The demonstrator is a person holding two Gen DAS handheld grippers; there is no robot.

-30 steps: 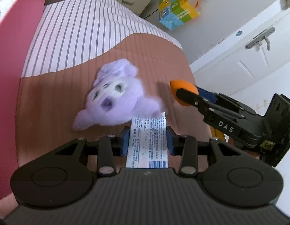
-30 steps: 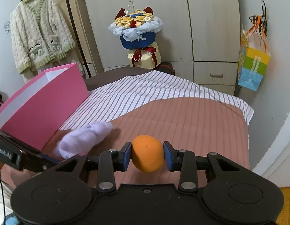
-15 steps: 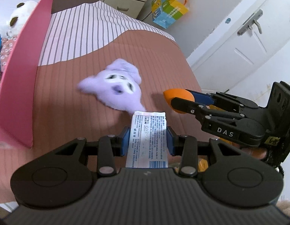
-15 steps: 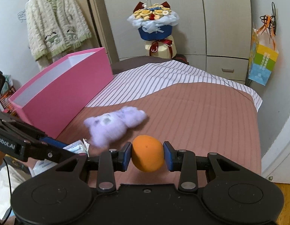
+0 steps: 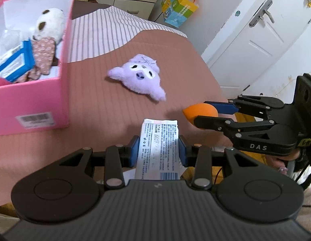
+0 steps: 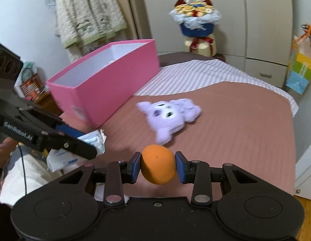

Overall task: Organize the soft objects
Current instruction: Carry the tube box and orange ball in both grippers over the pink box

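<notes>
Both views have pulled back, bringing the pink box (image 5: 63, 64) into sight, left claw (image 5: 158, 147) clamping a tissue pack (image 5: 158, 152), right claw (image 6: 157, 164) squeezing an orange sponge (image 6: 157, 164), purple plush (image 5: 139, 78) lying on the bed (image 5: 99, 108); carrying to the box seems underway, next lifting over its rim.

The left gripper (image 5: 158, 148) clamps a white printed packet (image 5: 157, 150) above a brown bed (image 5: 107, 108). To its right, the right gripper (image 5: 203, 115) pinches an orange sponge (image 5: 199, 111). A purple plush toy (image 5: 139, 79) lies beside a pink box (image 5: 35, 104) holding a panda plush (image 5: 48, 23).
</notes>
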